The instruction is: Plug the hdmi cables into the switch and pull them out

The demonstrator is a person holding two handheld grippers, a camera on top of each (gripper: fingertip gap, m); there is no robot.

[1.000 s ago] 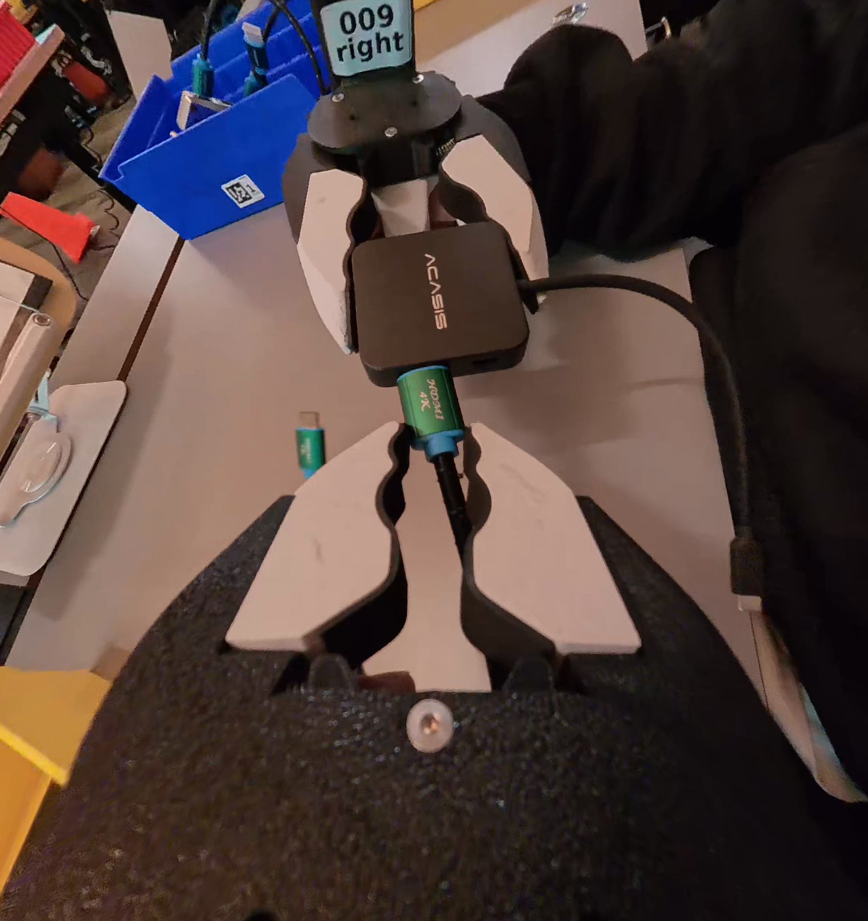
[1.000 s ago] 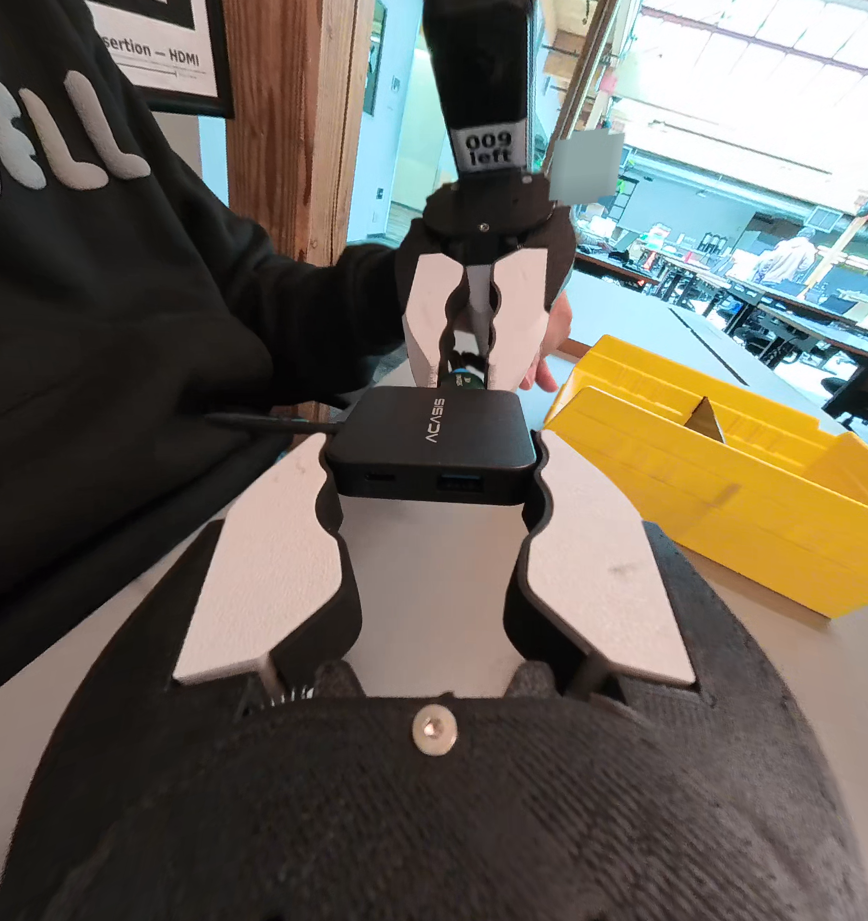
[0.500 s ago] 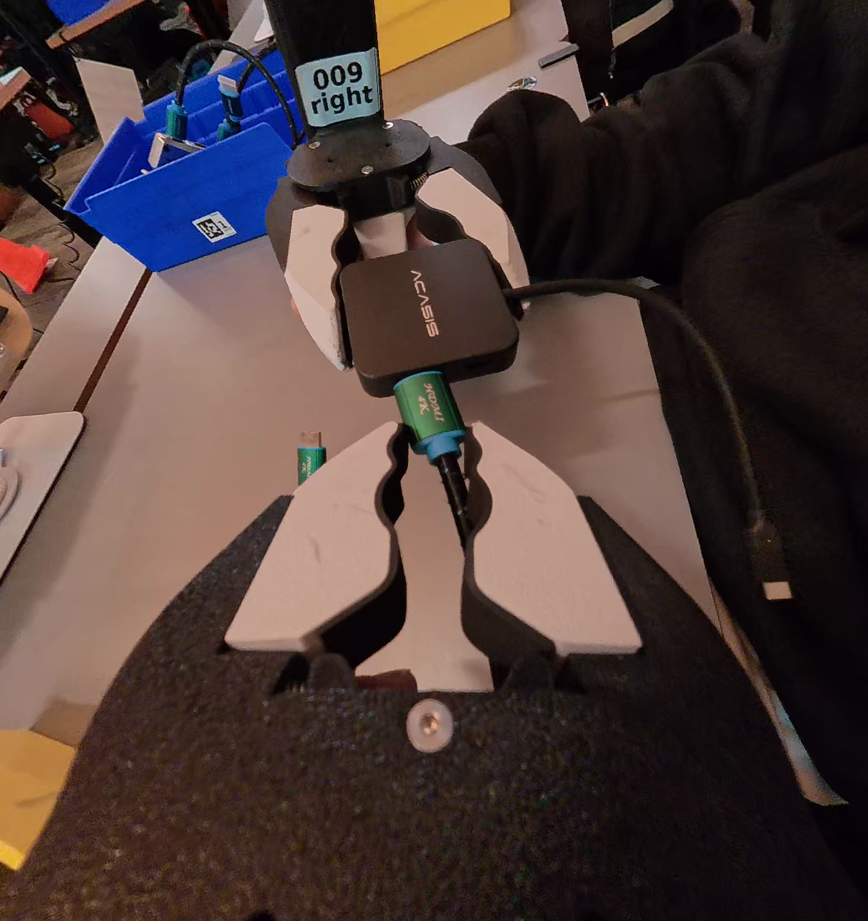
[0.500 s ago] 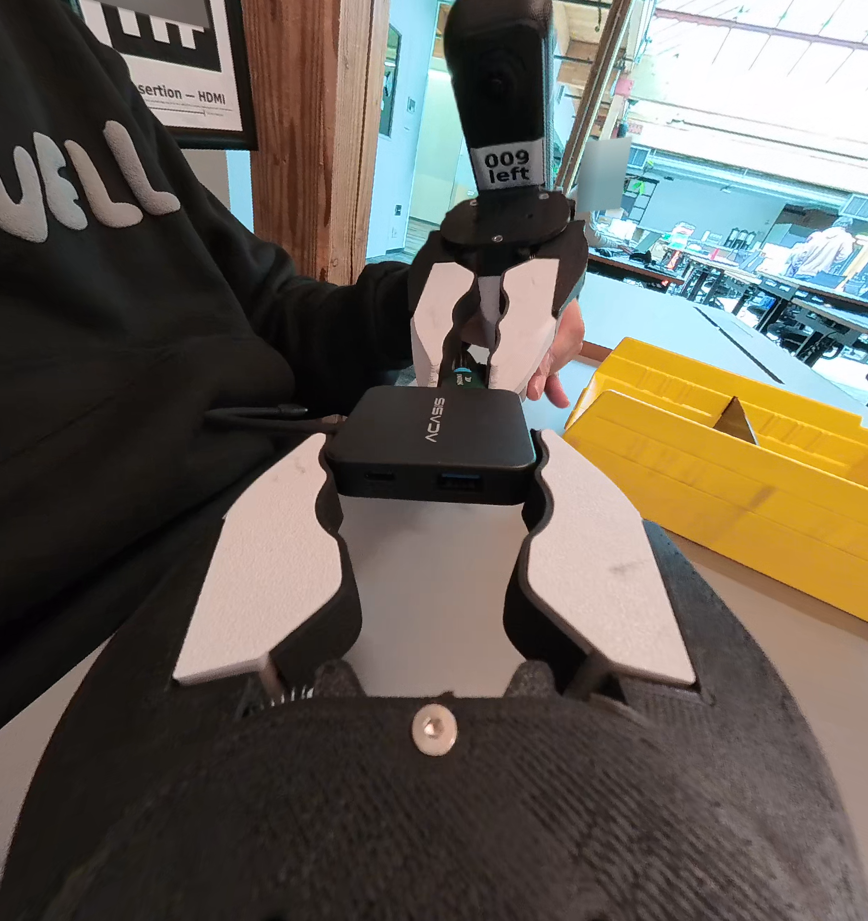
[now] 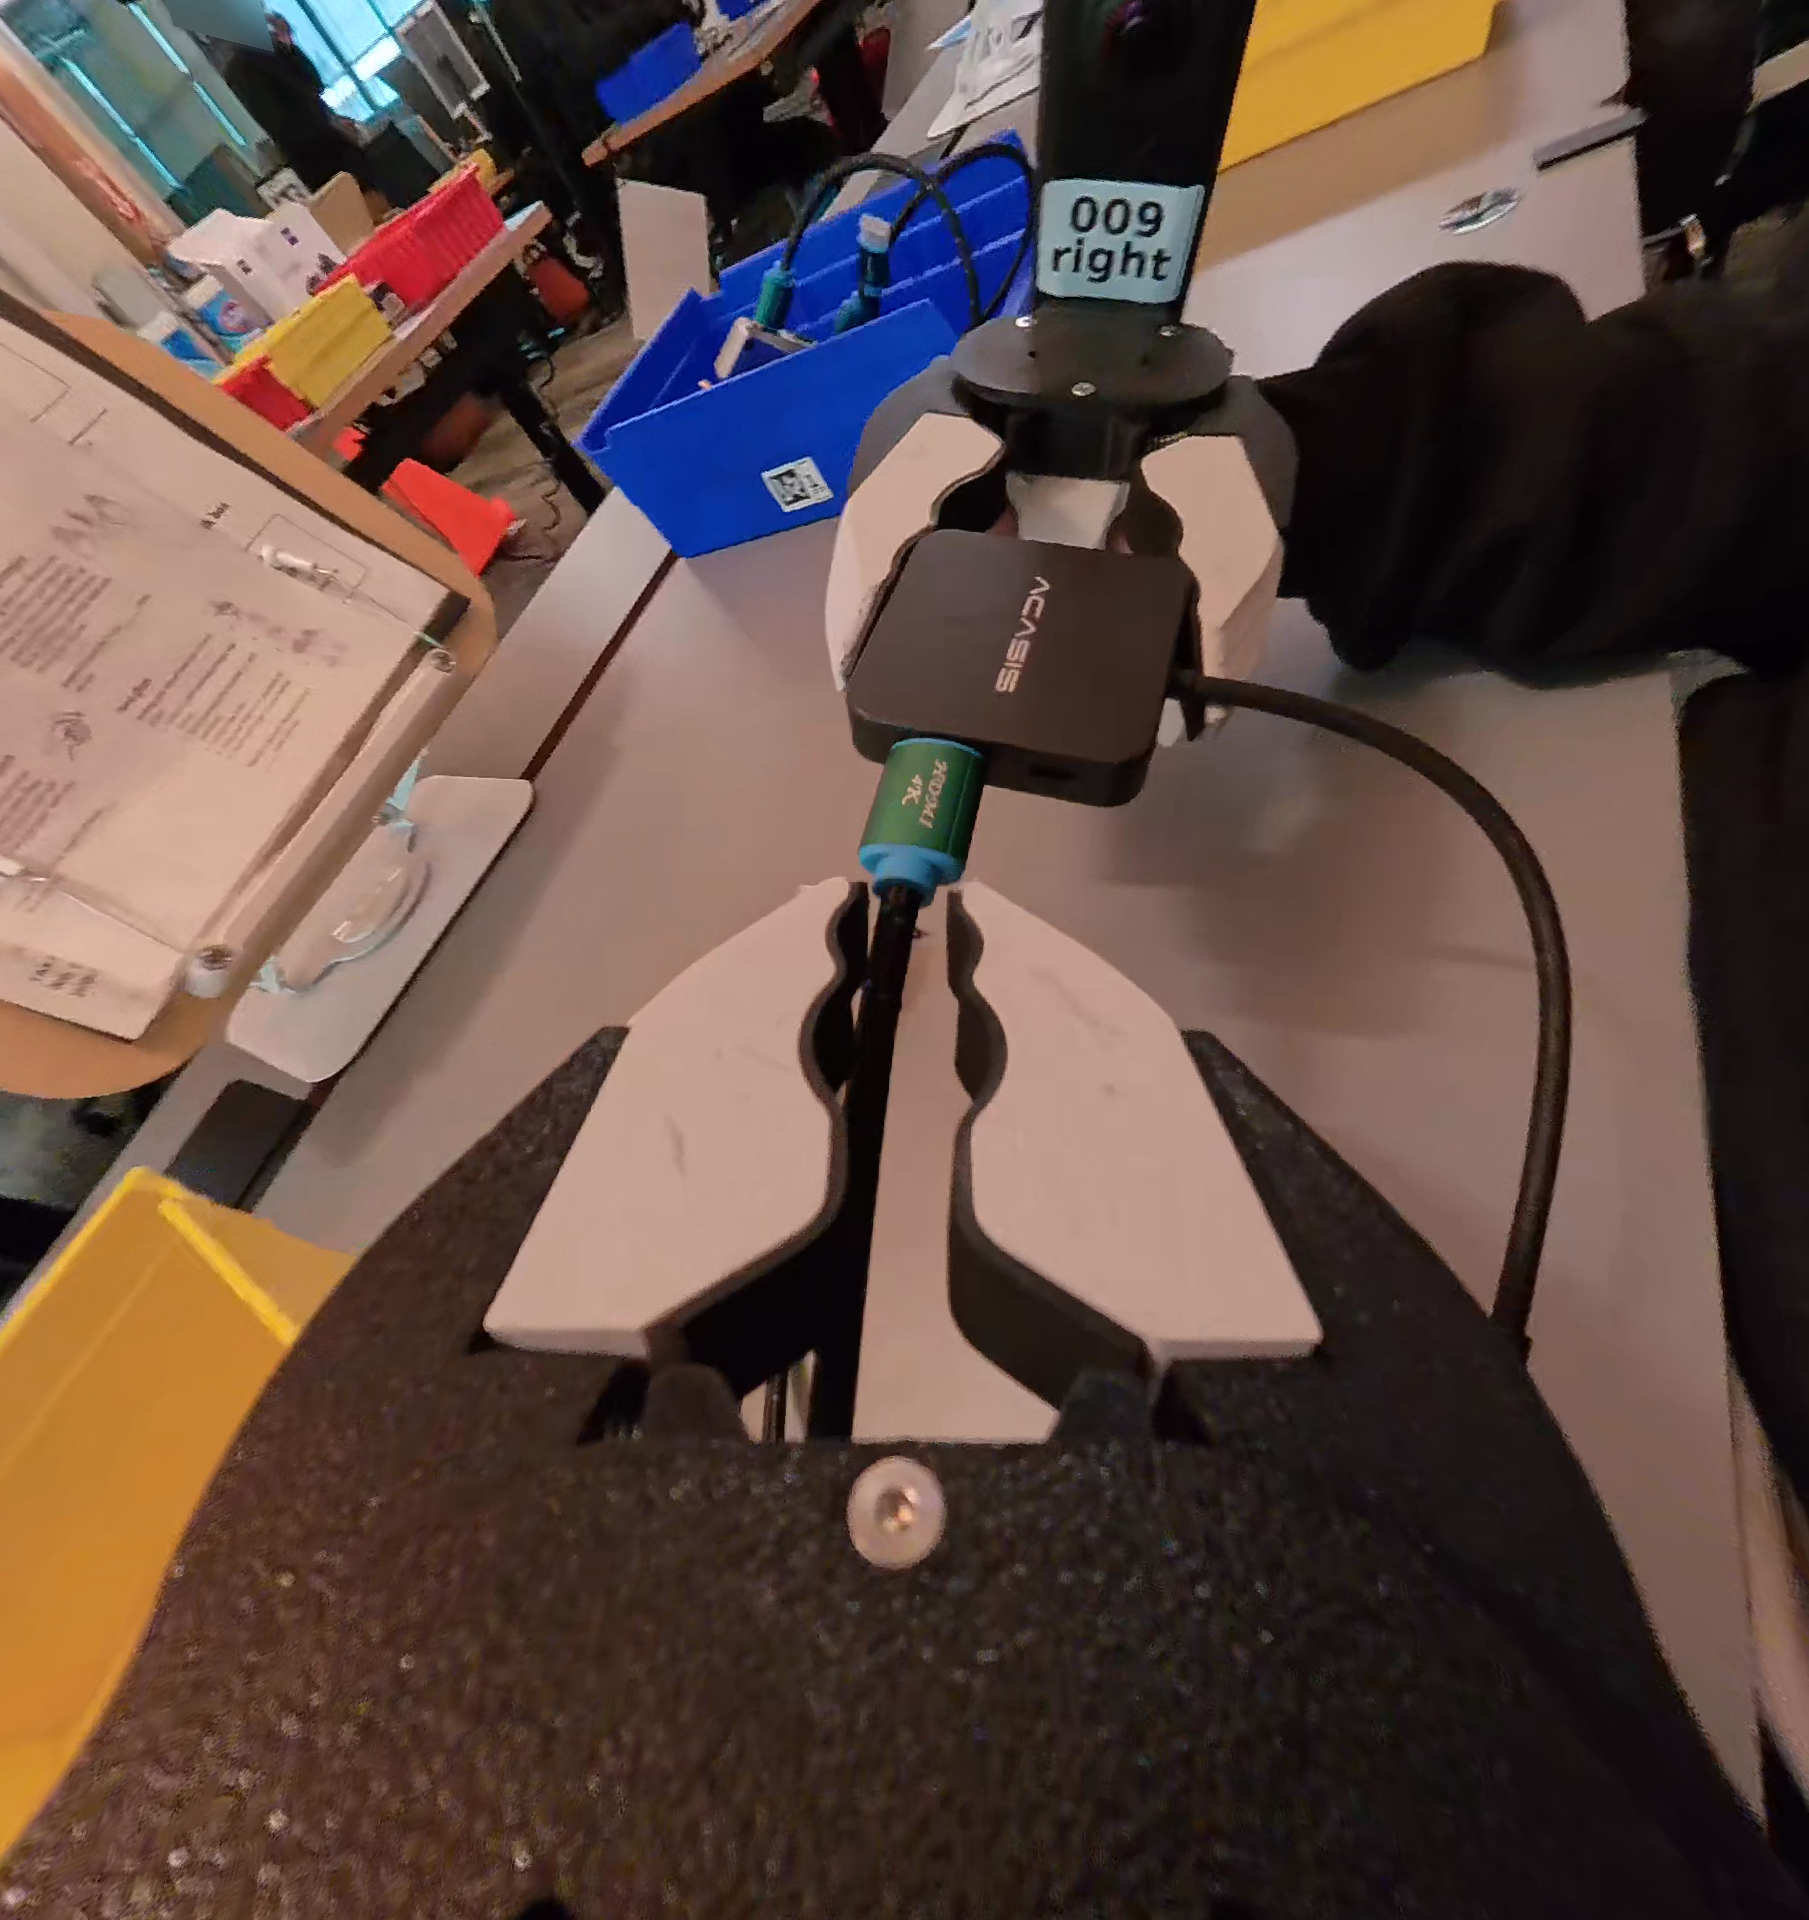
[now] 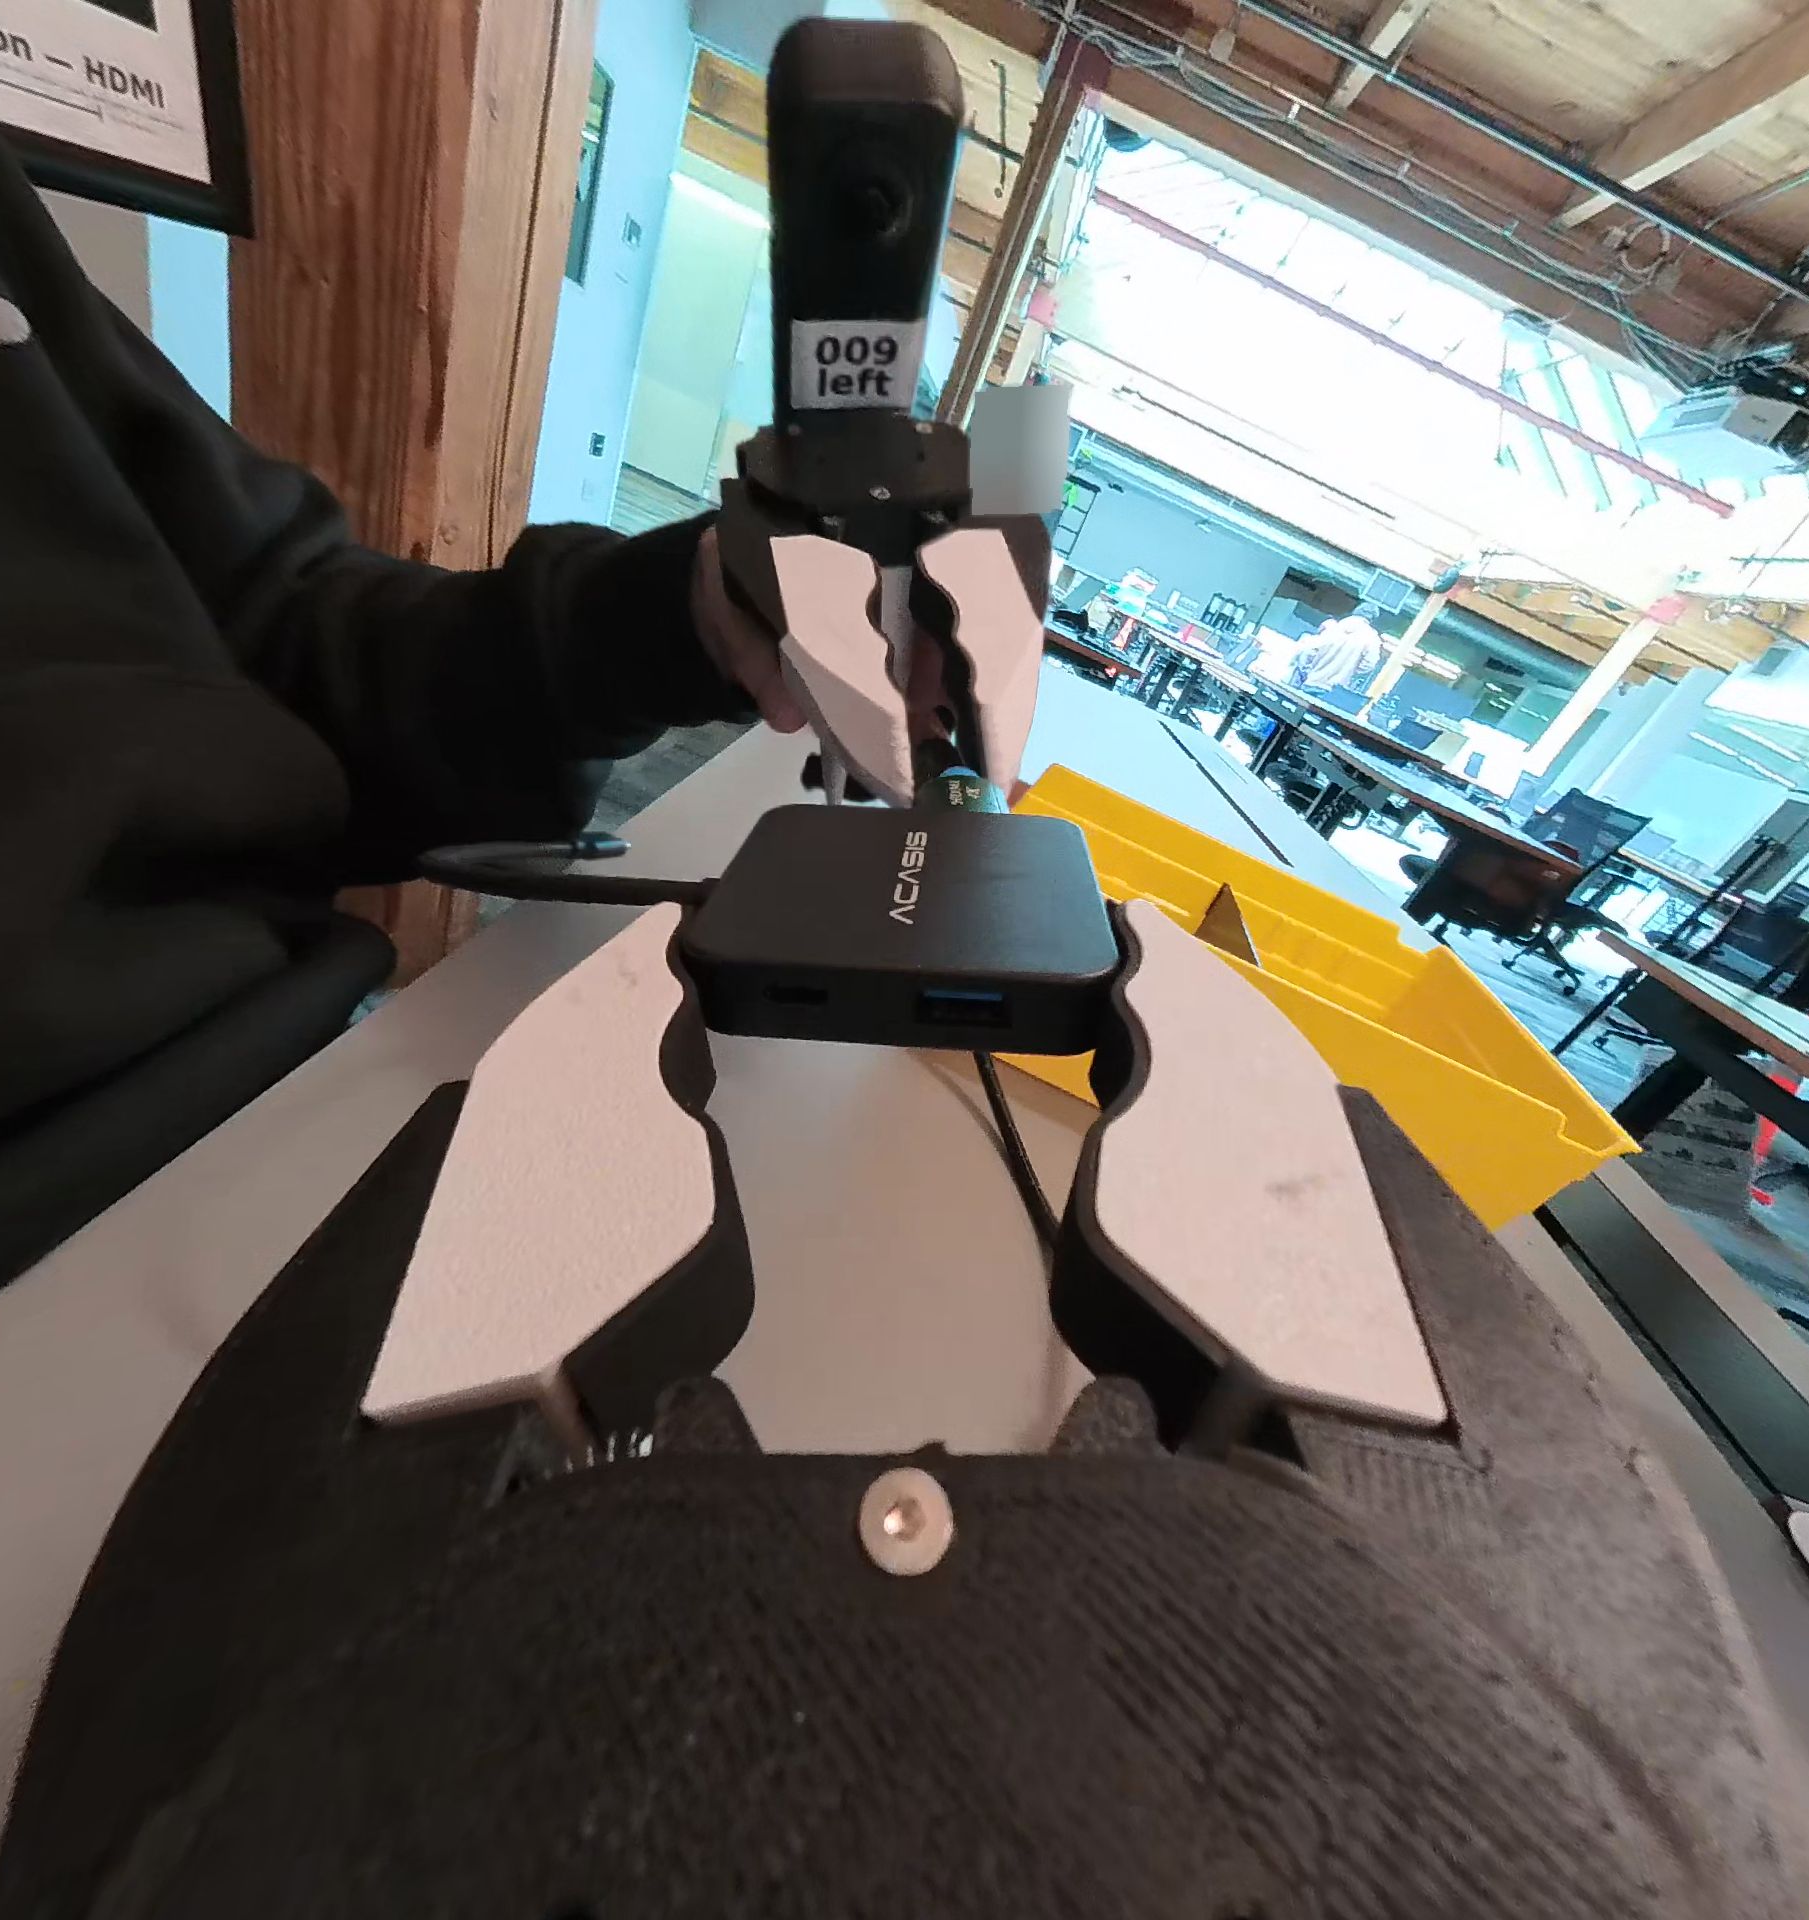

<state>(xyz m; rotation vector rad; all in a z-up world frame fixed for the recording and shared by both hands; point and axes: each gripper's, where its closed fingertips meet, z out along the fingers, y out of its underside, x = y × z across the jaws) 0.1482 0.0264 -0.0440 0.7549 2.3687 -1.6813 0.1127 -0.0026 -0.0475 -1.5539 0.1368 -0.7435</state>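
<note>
Right gripper (image 6: 905, 997) clamps rigid black switch (image 6: 905, 914) | left gripper (image 5: 905, 904) slightly parted, cable loose between | green HDMI plug (image 5: 921, 805) seated; stiff shell likely best hold, cord flexes

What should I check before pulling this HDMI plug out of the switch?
1. Right gripper clamps the switch on both sides: ok.
2. Green HDMI plug fully seated, no metal showing: ok.
3. Left gripper placed on the plug body: not ok; its fingertips sit behind the plug, around the cable.
4. Left jaws actually pinching the cable: cannot tell.
5. The switch's own black lead out of the pull path: ok; it loops off to one side.
</note>
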